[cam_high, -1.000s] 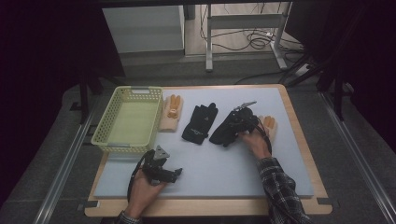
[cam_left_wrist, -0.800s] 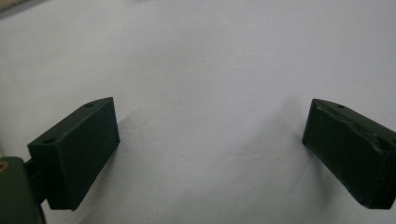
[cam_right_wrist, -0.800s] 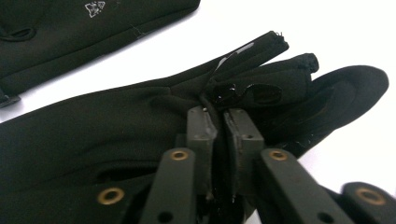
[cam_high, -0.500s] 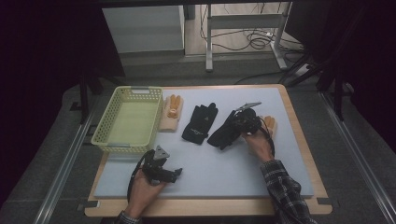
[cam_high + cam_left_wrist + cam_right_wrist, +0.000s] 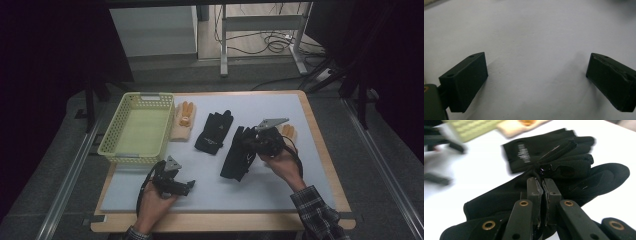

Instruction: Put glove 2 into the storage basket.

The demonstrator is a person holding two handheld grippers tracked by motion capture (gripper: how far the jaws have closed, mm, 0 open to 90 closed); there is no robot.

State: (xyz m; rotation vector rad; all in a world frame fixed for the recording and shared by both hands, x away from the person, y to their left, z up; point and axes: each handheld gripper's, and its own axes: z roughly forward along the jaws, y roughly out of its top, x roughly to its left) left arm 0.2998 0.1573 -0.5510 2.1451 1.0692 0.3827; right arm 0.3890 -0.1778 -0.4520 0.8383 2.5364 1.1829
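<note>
Right gripper (image 5: 543, 195), jaws having just closed, pinches the black glove (image 5: 240, 152) mid-mat, beside a second glove (image 5: 214, 131); basket (image 5: 112, 145) at the left edge. Left gripper (image 5: 186, 186), jaws apart, rests on bare mat (image 5: 280, 192).

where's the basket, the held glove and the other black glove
basket (image 5: 111, 149), high view, its left rim
held glove (image 5: 239, 159), high view, its cuff end
other black glove (image 5: 213, 131), high view, its palm
</note>
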